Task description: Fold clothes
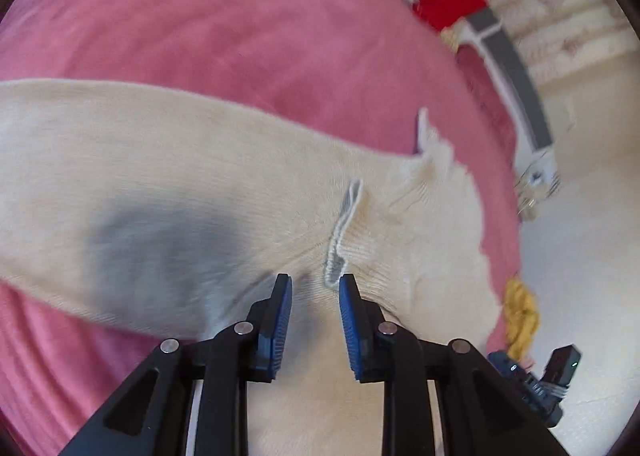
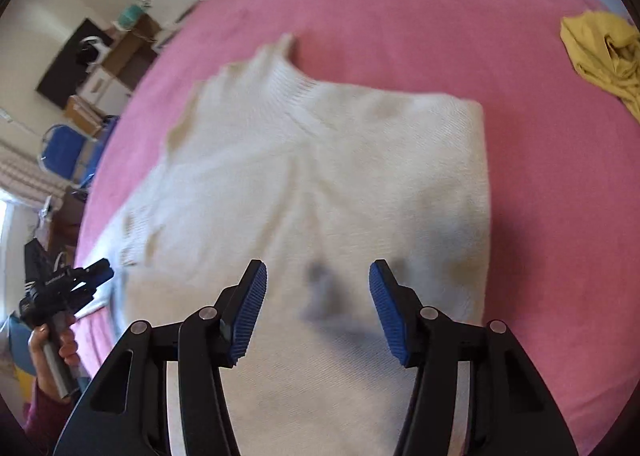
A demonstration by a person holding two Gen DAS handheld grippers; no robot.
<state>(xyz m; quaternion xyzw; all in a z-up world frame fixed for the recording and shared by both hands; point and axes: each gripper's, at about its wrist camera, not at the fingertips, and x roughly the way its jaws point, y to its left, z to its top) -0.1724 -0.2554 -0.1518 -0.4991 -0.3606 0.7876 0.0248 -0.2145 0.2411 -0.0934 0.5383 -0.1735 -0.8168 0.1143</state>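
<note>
Nearest, the right claw (image 2: 318,284) hovers wide apart over the cream sweater (image 2: 320,183), holding nothing; its shadow falls on the knit. The left claw (image 1: 315,296) stands narrowly parted above a ribbed edge (image 1: 344,232), also empty. The sweater lies spread on the pink bed (image 2: 440,15), its right side ending in a straight, doubled-looking edge and its left side loose and rumpled. That suggests a fold partly made; the next grasp likely calls for pinching the loose left side. Farther right lies a yellow garment (image 2: 604,55).
</note>
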